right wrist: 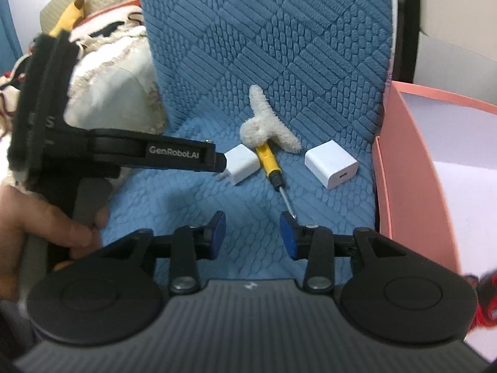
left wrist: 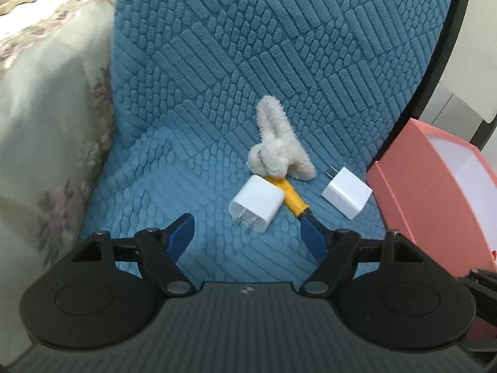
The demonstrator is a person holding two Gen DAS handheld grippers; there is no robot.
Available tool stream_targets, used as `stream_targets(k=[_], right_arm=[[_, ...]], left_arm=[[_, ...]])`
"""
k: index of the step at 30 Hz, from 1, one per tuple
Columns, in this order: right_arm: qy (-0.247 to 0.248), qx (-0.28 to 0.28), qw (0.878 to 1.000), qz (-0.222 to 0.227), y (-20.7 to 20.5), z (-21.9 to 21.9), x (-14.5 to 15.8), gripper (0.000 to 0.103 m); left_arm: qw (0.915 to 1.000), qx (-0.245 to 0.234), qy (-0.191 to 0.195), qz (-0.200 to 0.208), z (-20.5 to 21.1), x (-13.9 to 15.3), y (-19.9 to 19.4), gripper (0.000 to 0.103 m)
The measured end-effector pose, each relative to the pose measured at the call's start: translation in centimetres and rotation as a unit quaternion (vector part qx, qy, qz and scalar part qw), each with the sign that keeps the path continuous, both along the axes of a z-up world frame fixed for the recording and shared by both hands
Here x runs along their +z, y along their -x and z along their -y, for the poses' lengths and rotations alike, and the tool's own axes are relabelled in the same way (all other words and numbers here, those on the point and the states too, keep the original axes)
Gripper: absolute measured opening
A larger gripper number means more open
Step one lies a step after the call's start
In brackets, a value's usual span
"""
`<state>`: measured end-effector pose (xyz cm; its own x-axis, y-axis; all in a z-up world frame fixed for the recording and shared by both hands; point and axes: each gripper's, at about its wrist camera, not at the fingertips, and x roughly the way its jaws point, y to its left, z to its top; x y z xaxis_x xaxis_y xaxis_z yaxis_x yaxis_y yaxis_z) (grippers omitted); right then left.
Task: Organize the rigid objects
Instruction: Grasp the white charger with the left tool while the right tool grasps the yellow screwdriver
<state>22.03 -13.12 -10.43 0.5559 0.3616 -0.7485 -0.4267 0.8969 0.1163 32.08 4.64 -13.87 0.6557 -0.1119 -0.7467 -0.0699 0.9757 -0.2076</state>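
Blue quilted chair seat stretches under both my grippers. My left gripper is spread wide and empty, just short of the near white charger; my right gripper gapes empty beside the screwdriver tip. Beyond lie a second white charger, then a fluffy plush toy. At right stands a pink box.

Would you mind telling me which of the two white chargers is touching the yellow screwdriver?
The left charger, prongs toward the camera, lies against the yellow screwdriver below the plush toy. The other charger sits apart, nearer the pink box.
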Motion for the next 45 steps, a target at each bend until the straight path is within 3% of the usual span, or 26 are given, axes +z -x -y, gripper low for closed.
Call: stream_targets(k=[12,18,25,31,35,45], right_arm=[[0.042,-0.003,0.999,-0.02,-6.3,-2.2,-4.4,0.028],[0.038,0.001,0.999,-0.028,-8.4,-2.5,-5.4,0.025],[0.035,0.02,0.999,-0.037,-9.5,-3.1,-5.8,0.025],[0.042,0.026,0.998,-0.041,-10.1,-3.5,-6.5,0.025],[0.055,0.029,0.998,-0.033,-9.9,-3.7,-7.1,0.019],[0.055,0.032,0.998,-0.028,-9.1,-3.1,-6.4,0.017]], left_arm=[[0.9981,-0.044,0.02,-0.039,-0.8,-3.0,-5.5,0.078],[0.9964,-0.057,0.025,-0.057,-0.8,-4.0,-7.4,0.075],[0.9934,-0.081,0.04,-0.071,-0.6,-4.4,-8.2,0.064],[0.9931,-0.089,0.031,-0.07,0.4,-4.7,-8.2,0.063],[0.9935,-0.09,0.018,-0.067,1.0,-4.8,-8.0,0.064],[0.9942,-0.085,0.011,-0.065,1.0,-5.0,-7.9,0.063]])
